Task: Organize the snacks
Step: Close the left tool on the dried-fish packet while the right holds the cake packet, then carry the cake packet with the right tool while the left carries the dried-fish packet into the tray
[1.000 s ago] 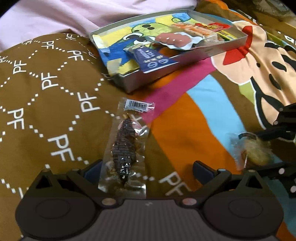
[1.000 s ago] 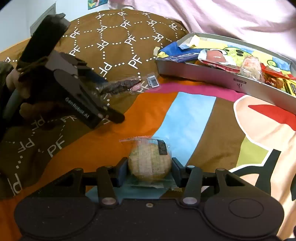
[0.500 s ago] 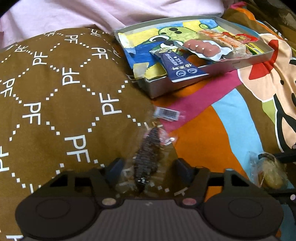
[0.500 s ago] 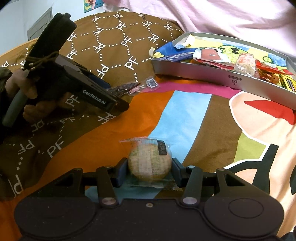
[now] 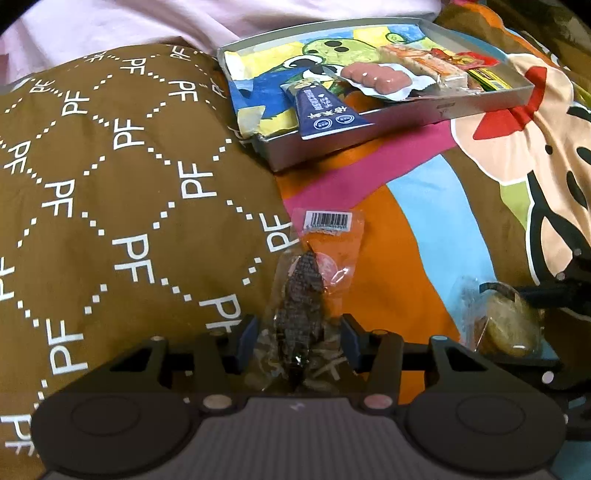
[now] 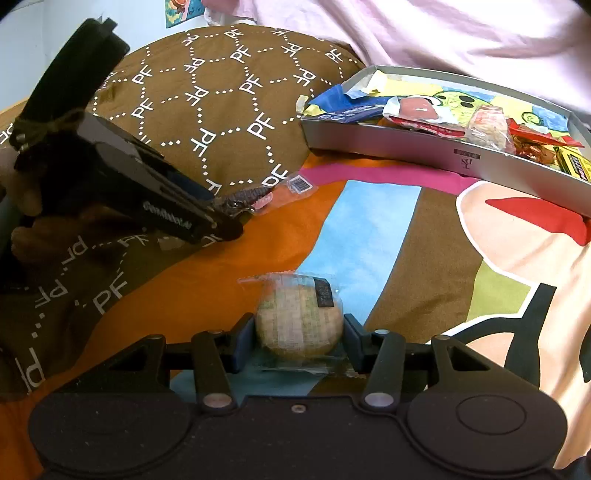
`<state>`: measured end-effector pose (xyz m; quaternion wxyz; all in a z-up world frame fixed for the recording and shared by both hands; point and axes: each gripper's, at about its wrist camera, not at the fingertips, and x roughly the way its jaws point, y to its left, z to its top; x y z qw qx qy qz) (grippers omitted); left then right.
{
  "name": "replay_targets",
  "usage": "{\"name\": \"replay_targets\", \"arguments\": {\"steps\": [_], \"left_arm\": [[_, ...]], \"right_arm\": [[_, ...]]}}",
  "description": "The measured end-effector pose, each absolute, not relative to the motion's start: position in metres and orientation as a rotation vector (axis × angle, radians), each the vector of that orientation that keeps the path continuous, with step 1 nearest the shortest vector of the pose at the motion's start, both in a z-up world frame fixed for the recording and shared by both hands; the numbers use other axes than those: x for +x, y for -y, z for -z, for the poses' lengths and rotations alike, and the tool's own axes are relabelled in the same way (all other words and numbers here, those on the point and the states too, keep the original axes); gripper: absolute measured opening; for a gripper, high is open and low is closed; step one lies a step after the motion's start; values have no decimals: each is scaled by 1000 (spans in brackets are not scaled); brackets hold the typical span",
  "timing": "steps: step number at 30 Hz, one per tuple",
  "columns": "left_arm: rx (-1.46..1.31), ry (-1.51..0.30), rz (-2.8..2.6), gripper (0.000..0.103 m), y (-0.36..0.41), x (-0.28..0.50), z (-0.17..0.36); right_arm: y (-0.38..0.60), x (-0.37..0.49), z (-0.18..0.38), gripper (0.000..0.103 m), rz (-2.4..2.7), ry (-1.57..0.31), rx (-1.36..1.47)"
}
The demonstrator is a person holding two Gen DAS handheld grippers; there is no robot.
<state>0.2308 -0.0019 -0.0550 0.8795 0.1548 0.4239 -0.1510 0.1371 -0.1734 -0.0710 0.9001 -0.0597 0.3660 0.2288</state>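
Note:
My left gripper (image 5: 298, 345) is shut on a clear packet of dark dried snack (image 5: 303, 302) with a barcode label, held low over the bedspread; it also shows in the right wrist view (image 6: 255, 197). My right gripper (image 6: 299, 347) is shut on a round wrapped pastry (image 6: 298, 321), which shows at the right edge of the left wrist view (image 5: 506, 325). A grey tray (image 5: 369, 136) lies ahead with several snack packets in it, also in the right wrist view (image 6: 406, 146).
A brown pillow printed "PF" (image 5: 110, 166) bulges to the left of the tray. A colourful cartoon bedspread (image 6: 369, 229) covers the rest. A pink sheet (image 6: 424, 33) lies behind the tray.
My left gripper closed around the dark snack packet and lifted its near end, moving left and forward. My right gripper stays shut on the pastry and has barely moved.

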Motion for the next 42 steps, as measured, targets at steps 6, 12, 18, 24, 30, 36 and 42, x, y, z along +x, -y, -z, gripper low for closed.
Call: {"name": "replay_targets", "arguments": {"steps": [6, 12, 18, 24, 30, 36, 42], "left_arm": [[233, -896, 337, 51, 4, 208, 47], [208, -923, 354, 51, 22, 168, 40], [155, -1004, 291, 51, 32, 140, 40], [214, -1056, 275, 52, 50, 124, 45], [258, -1056, 276, 54, 57, 130, 52], [234, -1061, 266, 50, 59, 127, 49], [197, -1028, 277, 50, 68, 116, 35]], "right_arm": [[171, 130, 68, 51, -459, -756, -129], [168, 110, 60, 51, -475, -755, -158], [178, 83, 49, 51, -441, -782, -170], [199, 59, 37, 51, -388, -810, -155], [225, 50, 26, 51, -322, -818, -54], [238, 50, 20, 51, -287, -794, -16], [240, 49, 15, 51, -287, -775, -9]]}}
